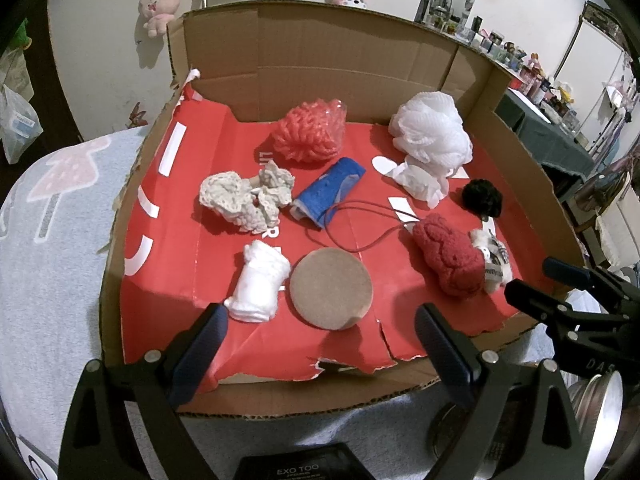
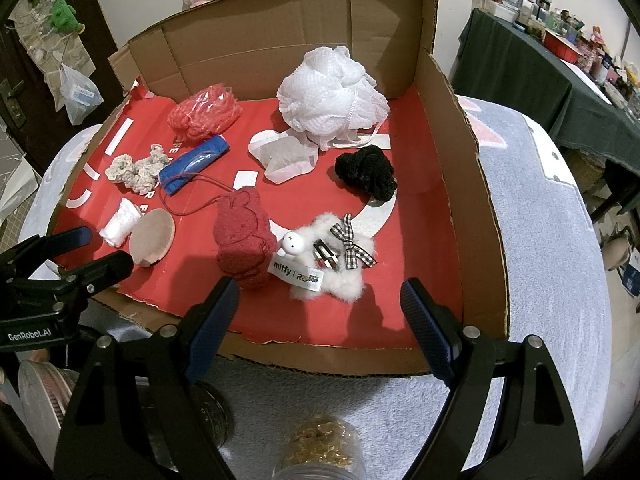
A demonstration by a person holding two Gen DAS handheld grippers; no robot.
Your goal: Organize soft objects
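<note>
Left wrist view: left gripper (image 1: 320, 320) hangs over the near edge of the cardboard box (image 1: 332, 48), fingers spread wide, nothing between them. Just ahead sit the round tan pad (image 1: 331, 288) and a white rolled cloth (image 1: 260, 286), near each other, can't tell if touching. Behind them: grey knit scrunchie (image 1: 244, 200), blue pouch (image 1: 328, 192), coral knit ball (image 1: 312, 132), white mesh pouf (image 1: 430, 132), black pom (image 1: 482, 198), red bunny sponge (image 1: 448, 260). A thin dark cord (image 1: 360, 220) loops from the blue pouch toward the pad and sponge. Risk: lifting the pouch or the pad likely snags that cord and drags neighbours along. The pad lies flat on the red liner (image 1: 168, 264), so fingers may scrape the paper or slide off it. The liner's near edge is torn; a fingertip catching it could pull the whole sheet.

Right wrist view: right gripper (image 2: 320, 312) also spread open, empty, over the near box wall. Closest are the red bunny sponge (image 2: 242, 236) and a white fluffy clip card (image 2: 332, 264) with a checked bow (image 2: 352, 244), side by side and seemingly touching. Risk: closing on one probably pinches both.

This view shows the clip card whole, its label and bow; the left view gets only a sliver behind the sponge. It also shows the sponge's bunny shape and a paper bag (image 2: 284, 156) under the pouf. The left view shows the cord's loop and the pad's flat face far better. Each view catches the other gripper at its edge.
</note>
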